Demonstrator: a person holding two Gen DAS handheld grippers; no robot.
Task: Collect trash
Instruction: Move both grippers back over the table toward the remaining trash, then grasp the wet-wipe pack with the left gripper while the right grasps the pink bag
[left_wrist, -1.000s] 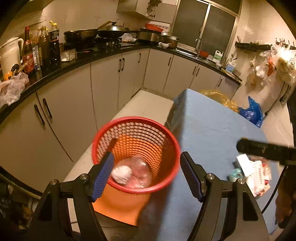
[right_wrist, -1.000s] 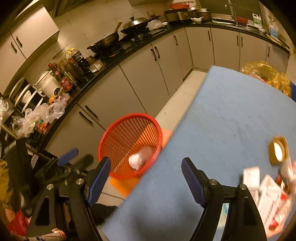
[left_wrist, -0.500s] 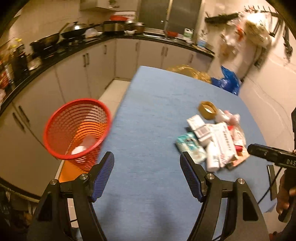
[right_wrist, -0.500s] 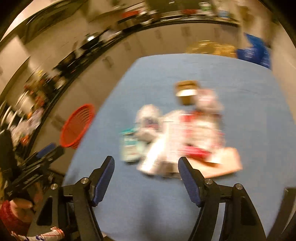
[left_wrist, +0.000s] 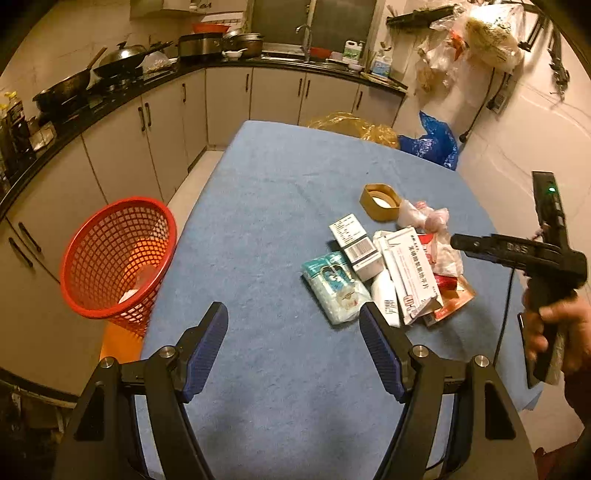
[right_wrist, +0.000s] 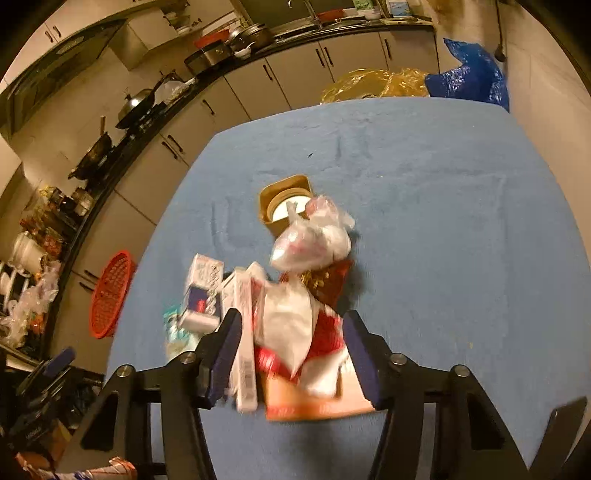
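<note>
Table (left_wrist: 266, 192): blue cloth cover, kitchen cabinets (left_wrist: 122, 147) running along its 9 to 12 o'clock sides.

Trash pile (left_wrist: 388, 273): loose heap on the table, at about 2 o'clock from the left gripper. Contents seen in the left wrist view:
- teal tissue pack (left_wrist: 334, 286), at the 8 o'clock edge of the heap;
- small white box (left_wrist: 356, 245) with a barcode, touching the tissue pack;
- long white carton (left_wrist: 410, 273) with printed text, lying over other pieces;
- red and orange wrappers (left_wrist: 452, 291), at the 4 o'clock edge, partly covered;
- clear plastic bag (left_wrist: 424, 218), knotted, at the 12 o'clock side;
- gold tape roll (left_wrist: 380, 201), just beside the bag at the far end.

Basket (left_wrist: 114, 258): red mesh, standing on the floor just off the table's 9 o'clock edge, tilted in this view. A pale crumpled item (left_wrist: 142, 275) lies inside.

Left gripper (left_wrist: 293, 349): jaws well apart, nothing between them, hanging over bare cloth near the table's 6 o'clock end.

Right gripper (right_wrist: 291, 354): low over the heap, jaws closing. The red wrappers and a white plastic piece (right_wrist: 288, 325) sit between the pads; the long carton lies against the left pad. The picture is blurred here, and firm pad contact cannot be made out. In the left wrist view a hand (left_wrist: 557, 332) holds this tool at 3 o'clock.

Beyond the table at 12 o'clock: yellow bag (left_wrist: 354, 125) and blue bag (left_wrist: 432, 142).
</note>
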